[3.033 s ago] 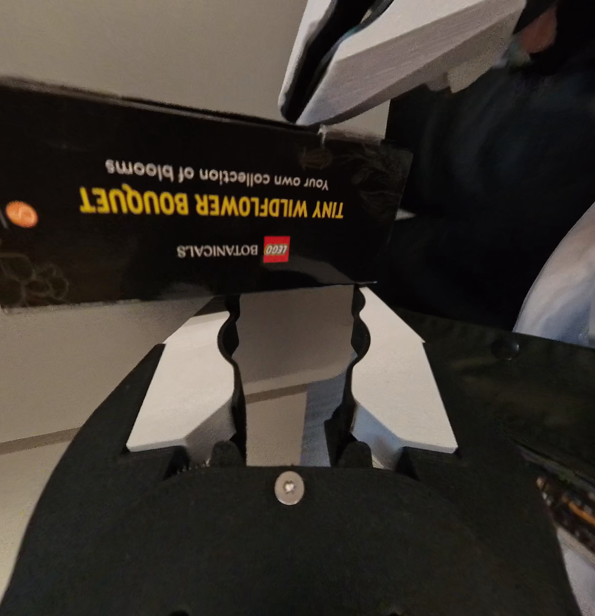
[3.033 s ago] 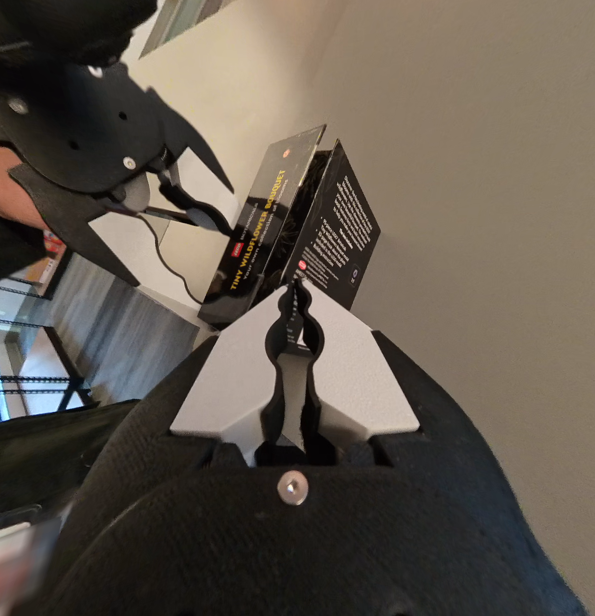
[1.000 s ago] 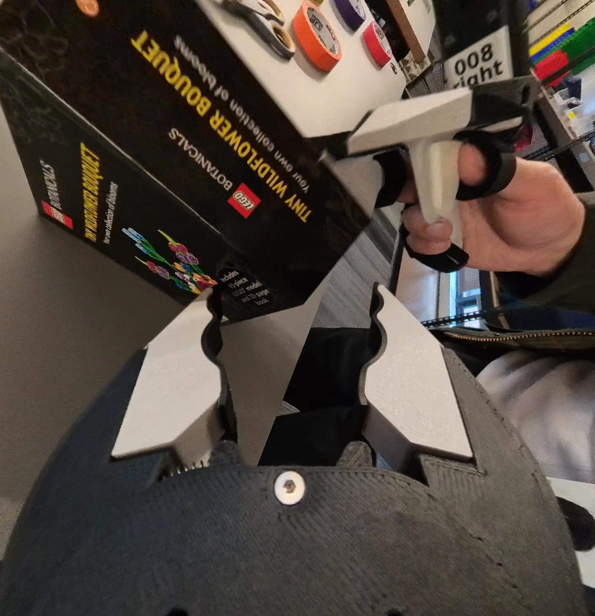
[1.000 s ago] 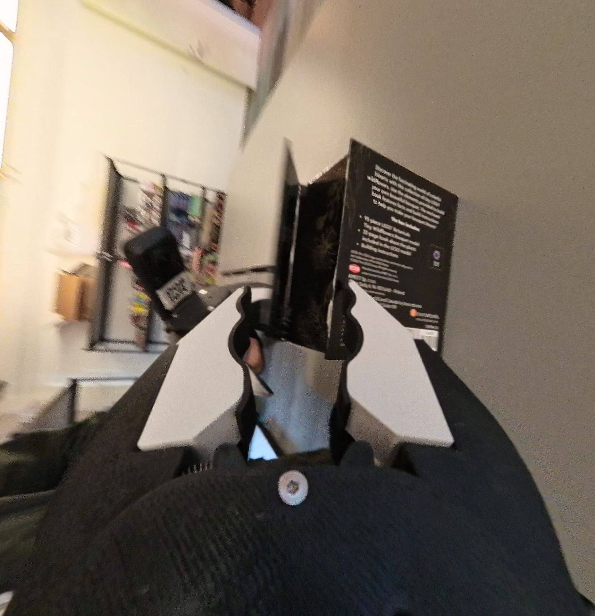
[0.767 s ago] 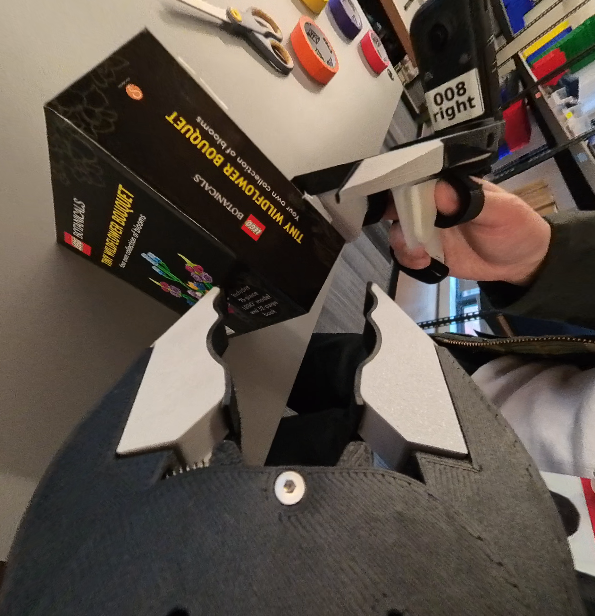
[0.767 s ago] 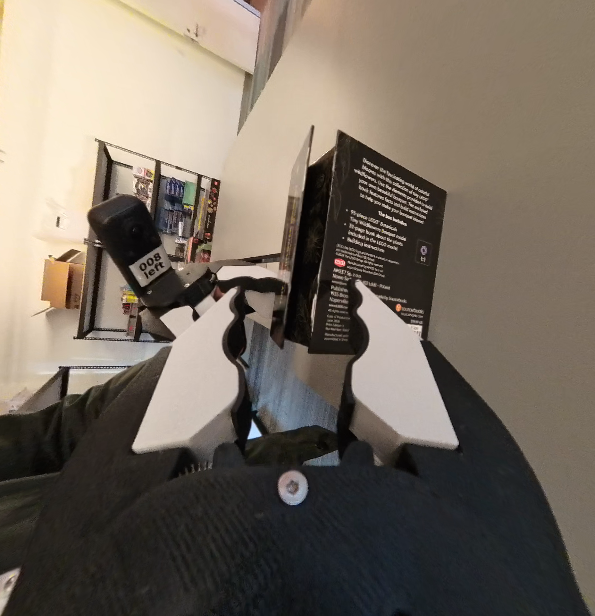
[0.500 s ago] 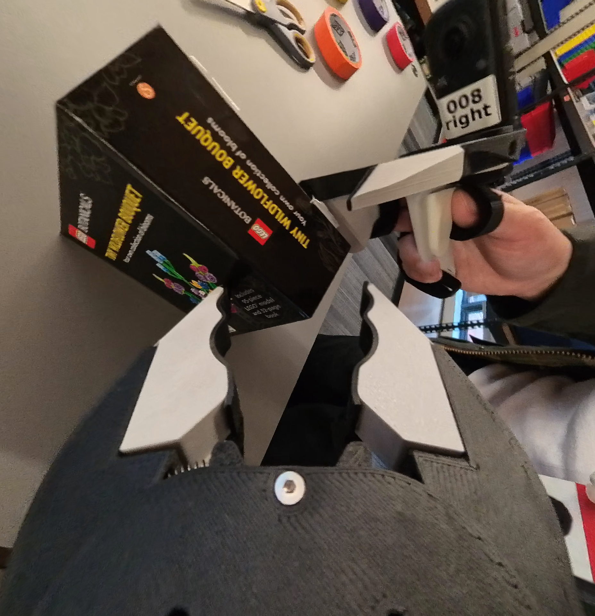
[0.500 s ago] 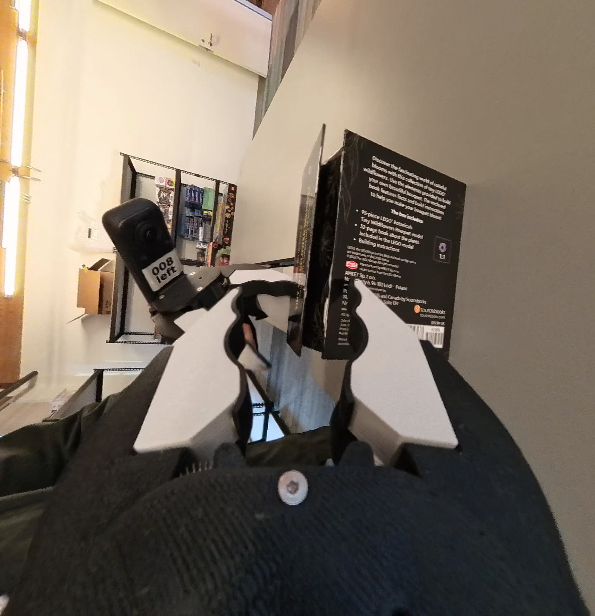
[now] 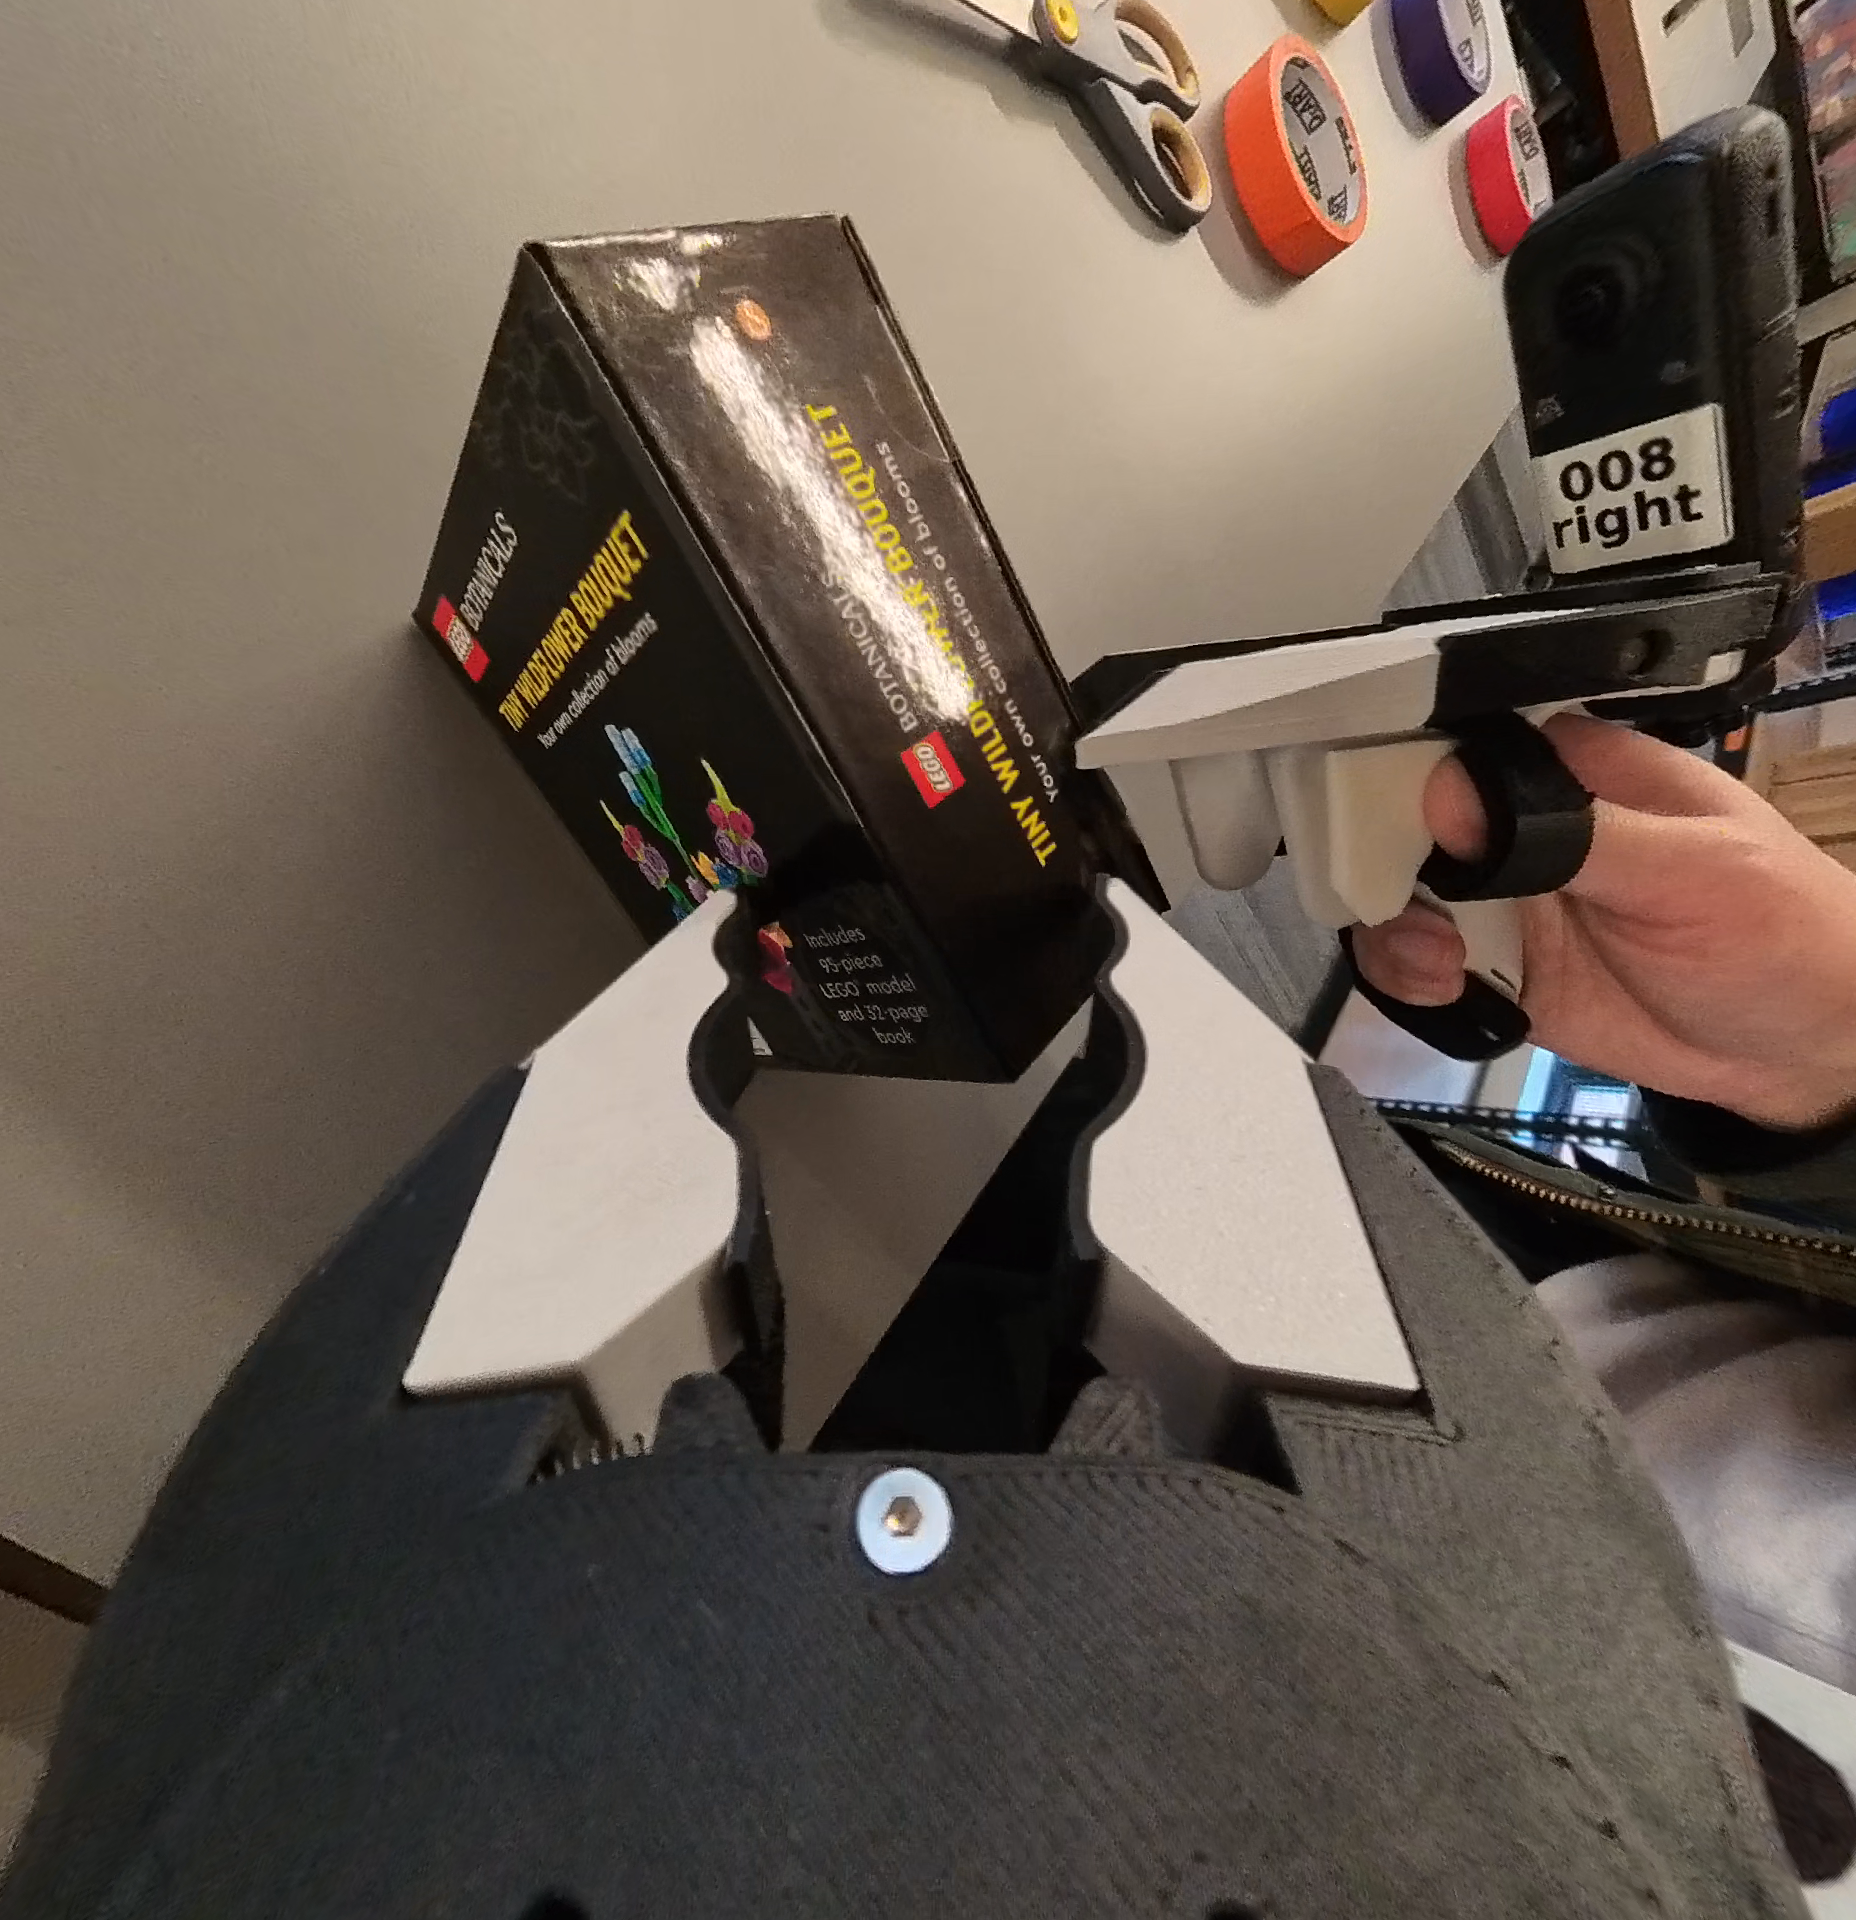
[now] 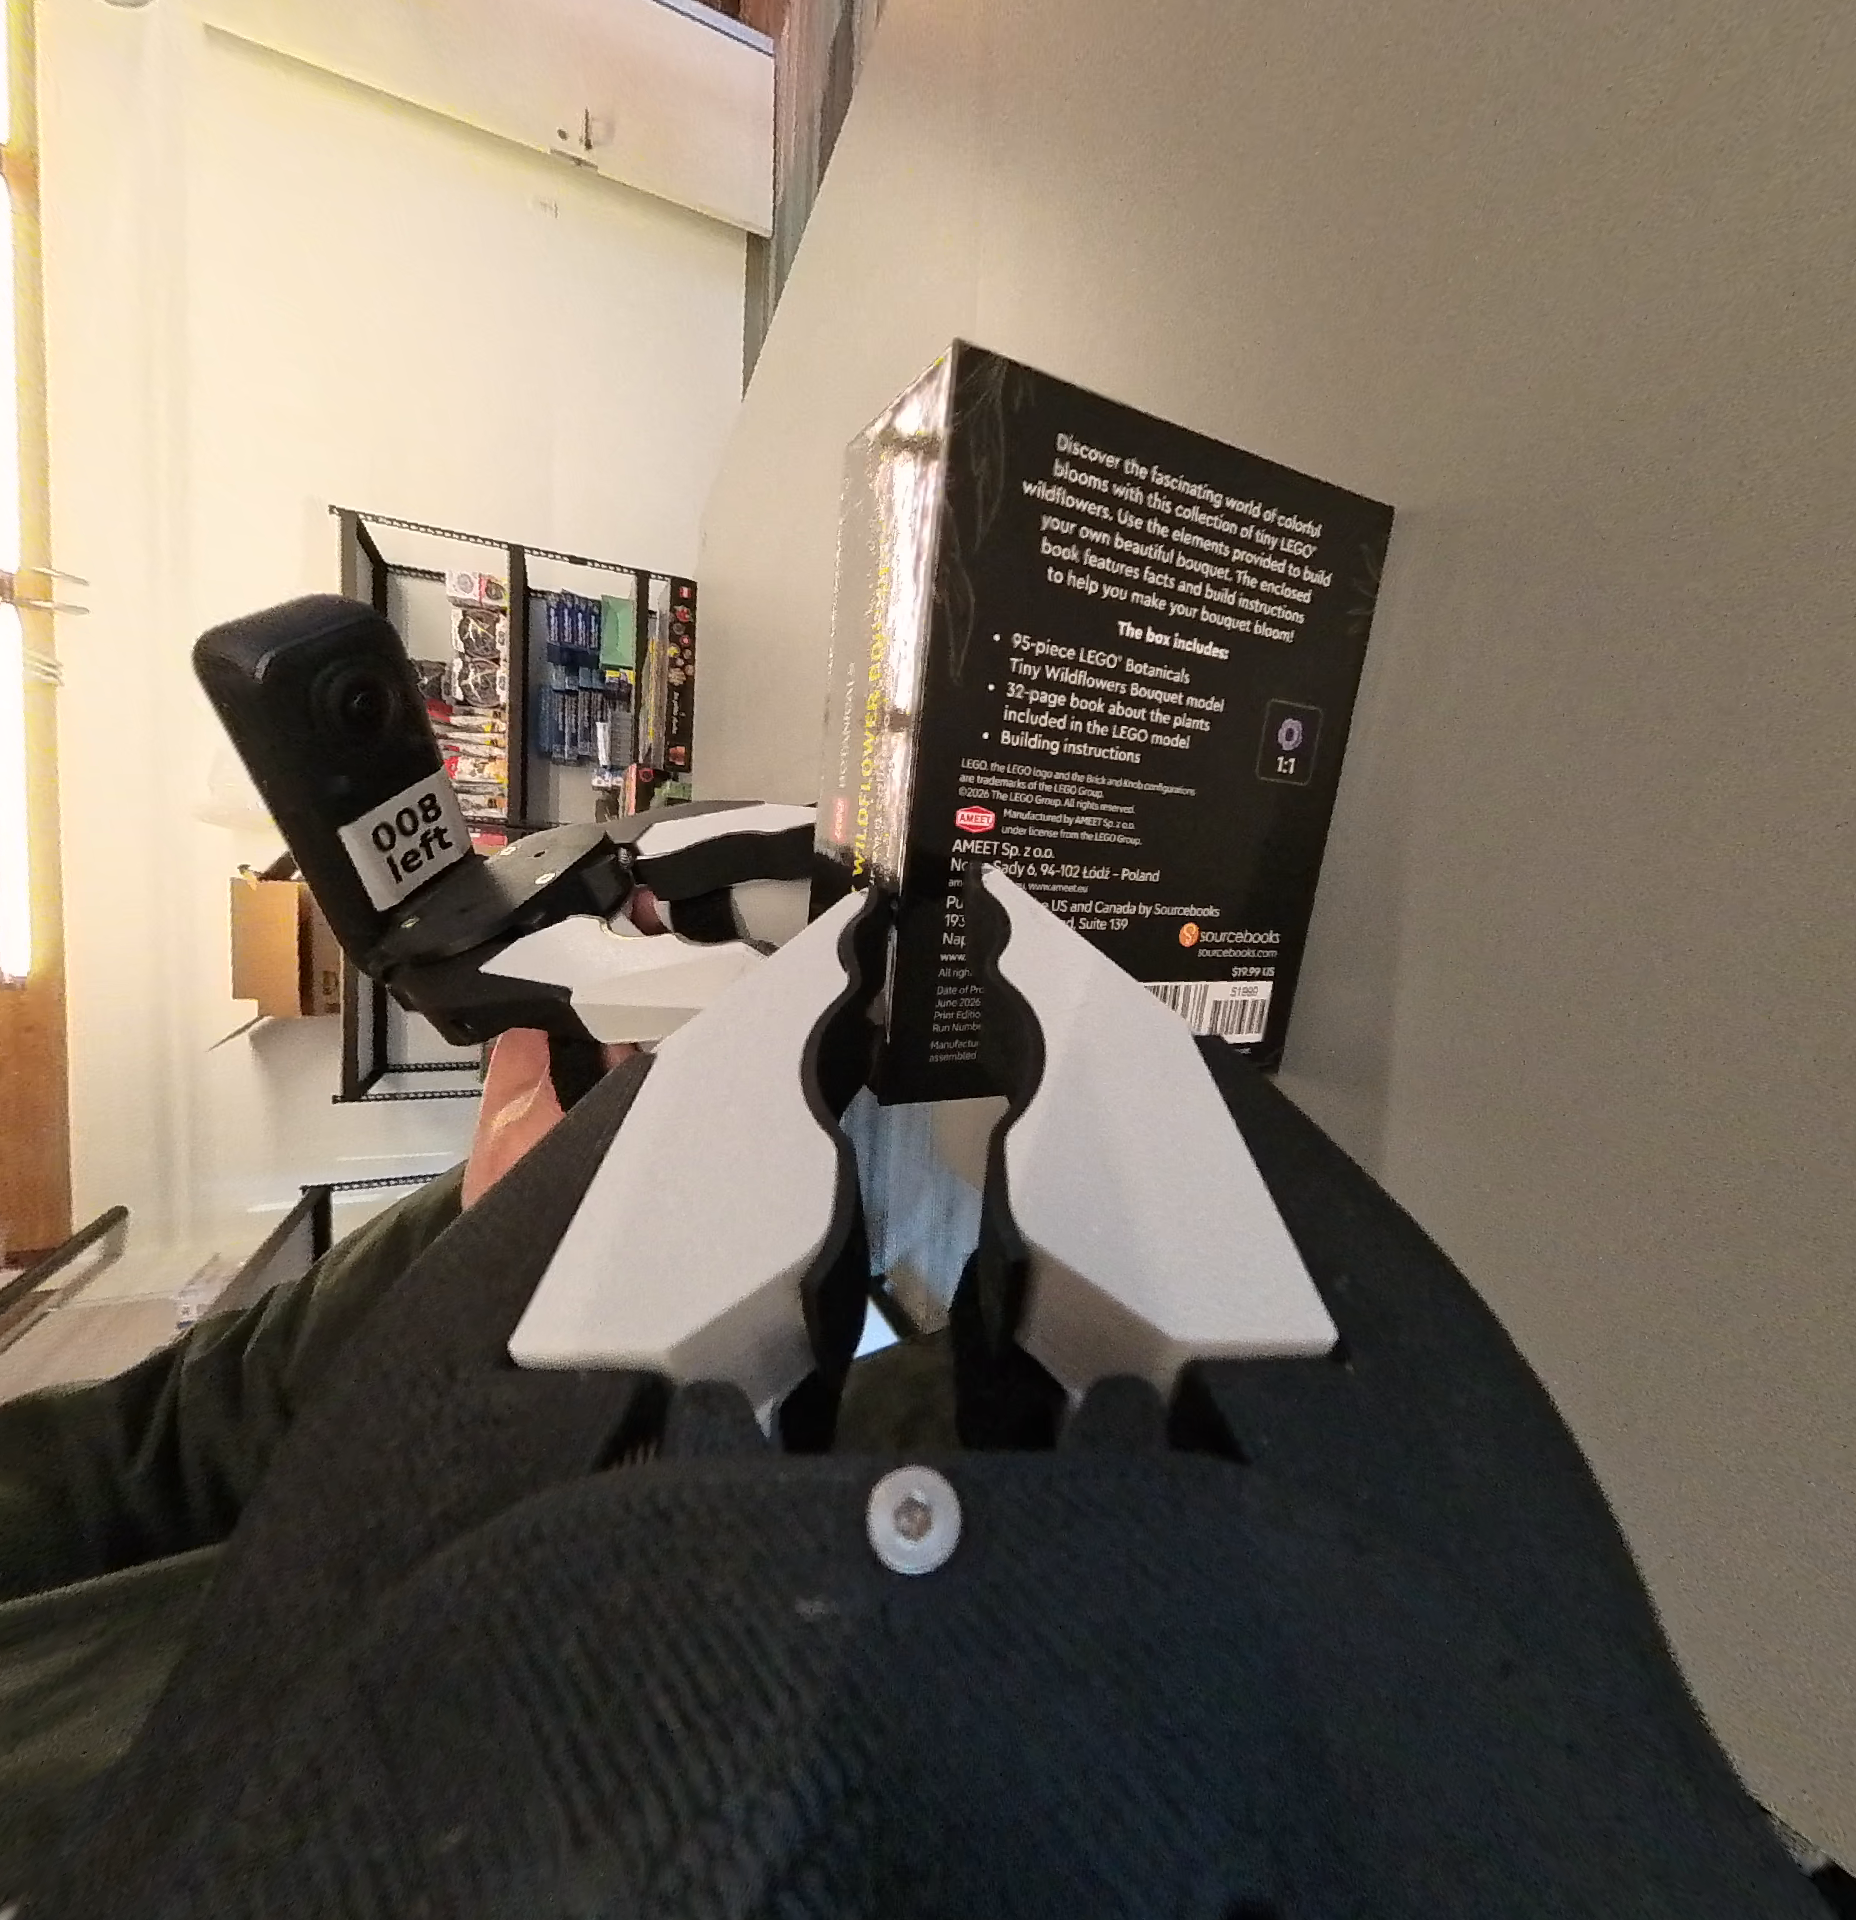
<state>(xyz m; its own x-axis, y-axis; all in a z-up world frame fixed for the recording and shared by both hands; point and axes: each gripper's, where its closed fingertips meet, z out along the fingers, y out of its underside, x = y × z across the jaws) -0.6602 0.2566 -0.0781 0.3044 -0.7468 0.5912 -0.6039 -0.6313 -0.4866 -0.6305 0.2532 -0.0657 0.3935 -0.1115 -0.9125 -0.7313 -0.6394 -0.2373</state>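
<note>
- Left gripper, jaws spread, brackets the black box's near corner.
- Right gripper, jaws narrowed, seemingly pinches the box's edge on the grey table.

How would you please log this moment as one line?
left tongs: open, at box corner | right tongs: open, at box edge | box: closed, on table | scissors, tape rolls beyond
</note>
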